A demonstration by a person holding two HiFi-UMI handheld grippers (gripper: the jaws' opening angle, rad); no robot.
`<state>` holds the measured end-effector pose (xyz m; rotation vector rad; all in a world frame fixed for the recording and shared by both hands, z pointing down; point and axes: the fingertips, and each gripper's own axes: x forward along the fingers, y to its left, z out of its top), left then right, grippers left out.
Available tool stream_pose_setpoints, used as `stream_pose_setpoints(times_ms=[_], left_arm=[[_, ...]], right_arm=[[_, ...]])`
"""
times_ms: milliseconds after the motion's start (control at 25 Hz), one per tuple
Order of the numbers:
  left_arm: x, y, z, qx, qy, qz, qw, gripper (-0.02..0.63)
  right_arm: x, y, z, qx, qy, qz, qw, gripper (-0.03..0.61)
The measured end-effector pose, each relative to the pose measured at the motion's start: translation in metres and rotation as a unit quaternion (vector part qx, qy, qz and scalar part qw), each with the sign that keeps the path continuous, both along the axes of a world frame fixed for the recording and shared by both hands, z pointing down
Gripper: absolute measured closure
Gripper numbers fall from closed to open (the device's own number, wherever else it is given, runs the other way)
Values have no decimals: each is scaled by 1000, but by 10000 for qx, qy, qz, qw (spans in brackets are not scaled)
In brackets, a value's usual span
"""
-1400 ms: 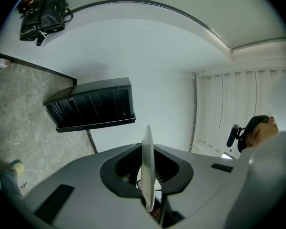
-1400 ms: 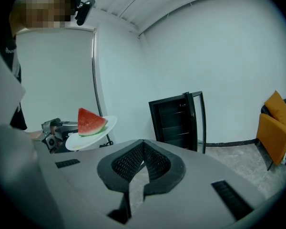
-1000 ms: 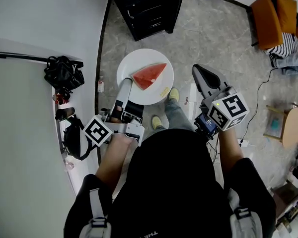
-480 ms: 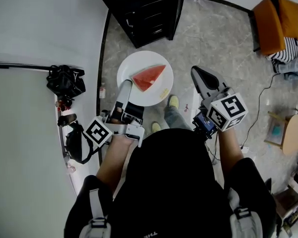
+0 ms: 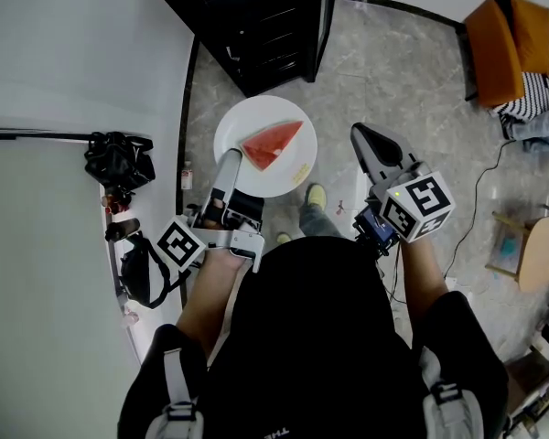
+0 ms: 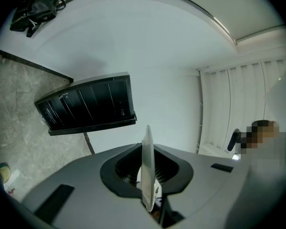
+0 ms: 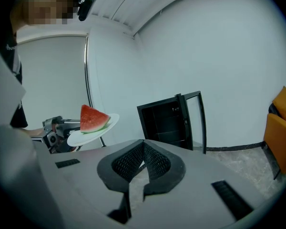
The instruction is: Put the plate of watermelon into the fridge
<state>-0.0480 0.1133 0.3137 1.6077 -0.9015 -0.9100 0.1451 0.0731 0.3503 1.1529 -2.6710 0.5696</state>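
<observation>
While left tool point(image 5: 229, 165) clamps the plate point(image 5: 256, 115) by its rim, watermelon wedge point(image 5: 273, 144) lies on it; plate hangs above floor point(image 5: 393, 62) near open black cabinet point(image 5: 256, 26), probably the fridge; right tool point(image 5: 366, 141) closed, empty

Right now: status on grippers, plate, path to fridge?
Left gripper shut on plate rim; right gripper shut, empty. Watermelon on plate, level. Black fridge ahead, door open; nothing visible between.

Person: black short-sleeved top point(image 5: 320, 337), grey buckled shoulder straps point(image 5: 177, 382) at its lower corners, blue-grey jeans point(image 5: 325, 213) and yellow-green shoes point(image 5: 317, 196) above it; silver-grey left claw point(image 5: 231, 158), black right claw point(image 5: 364, 135), each with a black-and-white marker cube point(image 5: 419, 205).
</observation>
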Motion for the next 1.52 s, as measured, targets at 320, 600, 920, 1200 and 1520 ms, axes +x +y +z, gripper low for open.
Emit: stream_pose_setpoints(times_ms=[320, 600, 920, 1200, 1520], left_arm=[[12, -20, 3, 2, 0, -46, 10000, 570], [24, -33, 1, 61, -49, -17, 10000, 571], [44, -41, -5, 158, -94, 9, 9998, 571], [44, -41, -6, 158, -128, -20, 9998, 571], [44, -41, -5, 145, -120, -52, 9998, 569]], right_arm=[[8, -22, 6, 16, -40, -90, 10000, 566], [20, -36, 3, 88, -43, -107, 9999, 566], [36, -44, 0, 184, -129, -124, 9997, 566], [34, -46, -1, 211, -157, -158, 9995, 566], [32, -50, -2, 239, -183, -200, 9993, 566]])
